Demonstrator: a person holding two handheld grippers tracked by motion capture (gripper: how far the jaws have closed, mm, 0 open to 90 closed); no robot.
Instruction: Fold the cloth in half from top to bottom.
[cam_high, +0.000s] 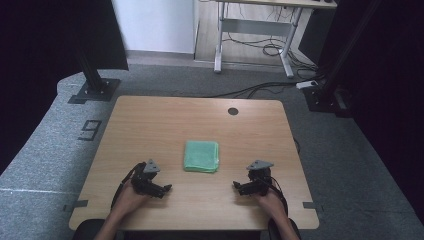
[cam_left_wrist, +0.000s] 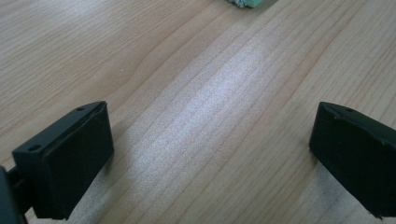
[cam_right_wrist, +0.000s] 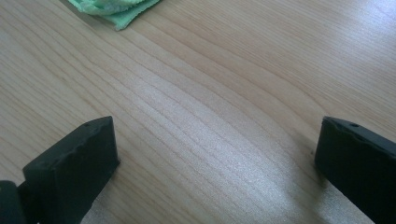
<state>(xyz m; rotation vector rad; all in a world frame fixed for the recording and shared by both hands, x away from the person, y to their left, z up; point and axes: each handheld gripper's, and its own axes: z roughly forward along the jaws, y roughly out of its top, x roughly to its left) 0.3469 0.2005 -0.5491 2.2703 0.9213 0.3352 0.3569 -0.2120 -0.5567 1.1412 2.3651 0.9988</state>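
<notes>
A folded green cloth (cam_high: 201, 156) lies flat near the middle of the wooden table (cam_high: 150, 125). My left gripper (cam_high: 166, 189) rests on the table to the cloth's lower left, held by a hand, jaws open with bare wood between them (cam_left_wrist: 210, 140). A corner of the cloth (cam_left_wrist: 247, 3) peeks in at the top of the left gripper view. My right gripper (cam_high: 236, 187) rests to the cloth's lower right, also open over bare wood (cam_right_wrist: 217, 149). The cloth's edge (cam_right_wrist: 116, 10) shows at the top left of the right gripper view.
A round cable hole (cam_high: 233, 111) sits near the table's far edge. Black frame posts (cam_high: 92, 75) stand on the grey floor behind the table at left and right (cam_high: 325, 90). Cables (cam_high: 260, 90) run across the floor beyond it.
</notes>
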